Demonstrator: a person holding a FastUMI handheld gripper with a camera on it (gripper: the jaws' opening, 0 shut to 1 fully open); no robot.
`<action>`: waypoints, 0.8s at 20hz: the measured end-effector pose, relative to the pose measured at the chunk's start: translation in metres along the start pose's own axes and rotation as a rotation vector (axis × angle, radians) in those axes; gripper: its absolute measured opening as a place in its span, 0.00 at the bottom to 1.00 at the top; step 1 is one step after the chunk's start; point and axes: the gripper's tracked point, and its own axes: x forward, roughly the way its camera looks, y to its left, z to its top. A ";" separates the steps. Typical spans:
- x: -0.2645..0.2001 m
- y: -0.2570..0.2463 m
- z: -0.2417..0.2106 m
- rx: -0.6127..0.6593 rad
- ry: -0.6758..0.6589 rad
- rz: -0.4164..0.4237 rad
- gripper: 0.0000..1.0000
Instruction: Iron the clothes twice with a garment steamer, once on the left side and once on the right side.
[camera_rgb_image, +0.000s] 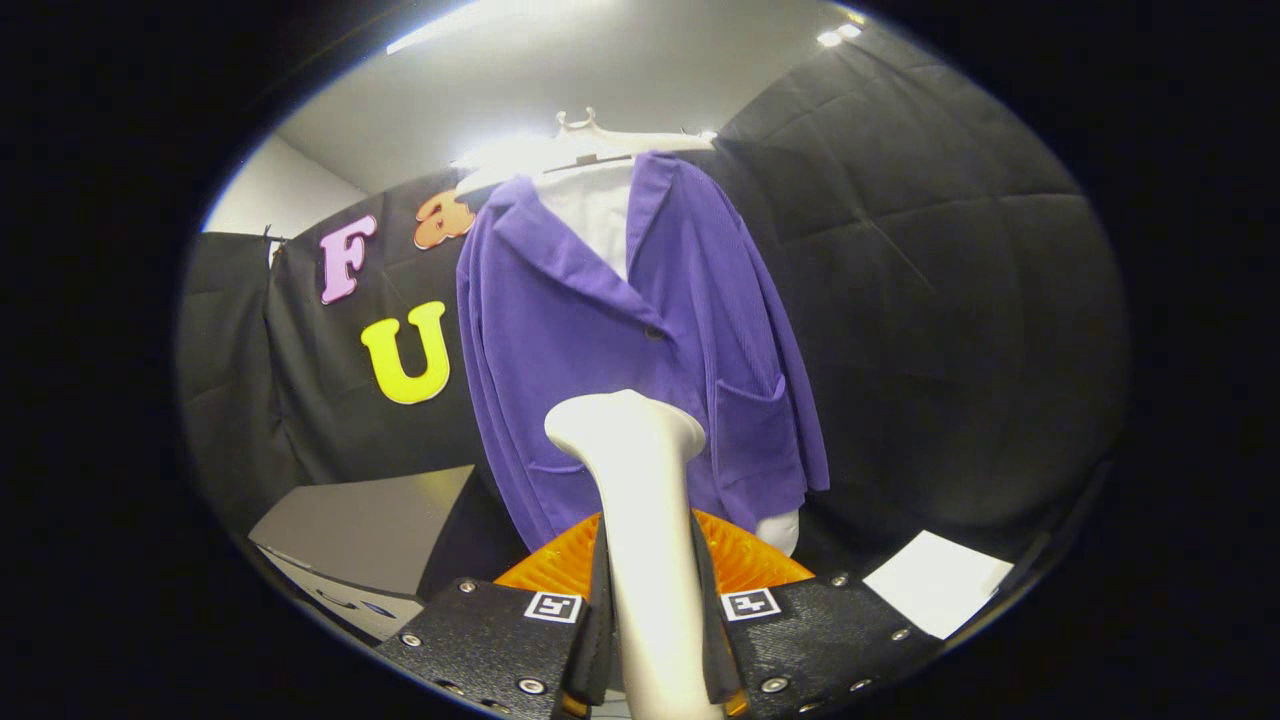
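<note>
The hand-held gripper is clamped on the smooth white plastic handle of the garment steamer, both fingers pressing the handle's sides so that it rises straight up between them and flares into a rounded head just ahead of the fingers. Held this way, upright and centred, the steamer's head points toward the garment, which suits a stroke along the cloth. Beyond the head, a little farther off, hangs the purple ribbed-fabric jacket, buttoned over a white form or lining that shows at the open collar and below the hem on the right. It hangs from a white hanger near the ceiling, so the front panels fall flat and free, ready to be steamed from the front. The steamer's head sits in front of the jacket's lower middle, between the two patch pockets; whether it touches the cloth cannot be told, though it looks to stand slightly apart. Behind the handle, close to the fingers, an orange ridged piece shows; what it belongs to is unclear. A grey box sits low on the left, and a white sheet lies low on the right, both well clear of the jacket. Judging by the head's central position, neither side pass looks under way yet.
</note>
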 end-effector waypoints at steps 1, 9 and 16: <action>0.000 0.000 0.017 -0.005 -0.026 0.003 0.36; 0.018 -0.013 0.160 0.010 -0.266 -0.032 0.36; 0.074 -0.027 0.210 -0.012 -0.387 -0.134 0.36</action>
